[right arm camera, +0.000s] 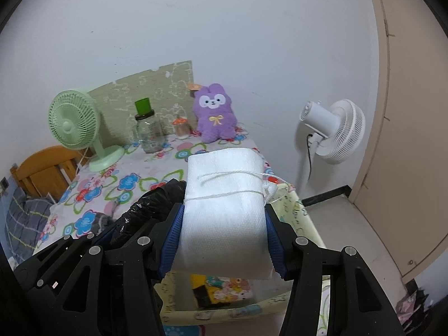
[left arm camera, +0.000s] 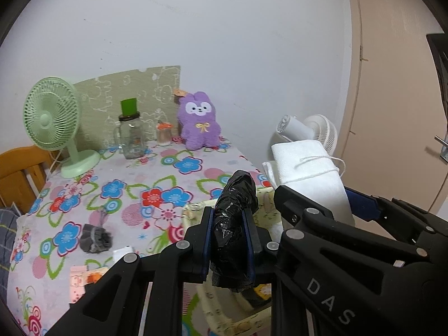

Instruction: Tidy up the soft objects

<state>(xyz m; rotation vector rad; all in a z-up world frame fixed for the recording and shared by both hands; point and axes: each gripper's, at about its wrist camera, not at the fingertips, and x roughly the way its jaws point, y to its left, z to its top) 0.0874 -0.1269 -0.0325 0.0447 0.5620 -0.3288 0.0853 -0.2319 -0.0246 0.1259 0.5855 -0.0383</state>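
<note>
Left gripper (left arm camera: 228, 240), jaws clenched tight on a crumpled black plastic bag (left arm camera: 236, 224), carried above the pale yellow fabric bin (left arm camera: 196, 210) at the near edge of the flowered surface (left arm camera: 126, 179). Right alongside, the right gripper (right arm camera: 222, 240) has its jaws grasping a white folded bundle tied with string (right arm camera: 225, 196), also over that bin. A grey sock (left arm camera: 95, 238) lies loose on the cloth. Far end: purple plush (left arm camera: 198, 121), green fan (left arm camera: 51, 114). Bin contents look like printed fabric, hard to say.

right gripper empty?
No, the right gripper is clamped on a white string-tied bundle between its blue pads.
</note>
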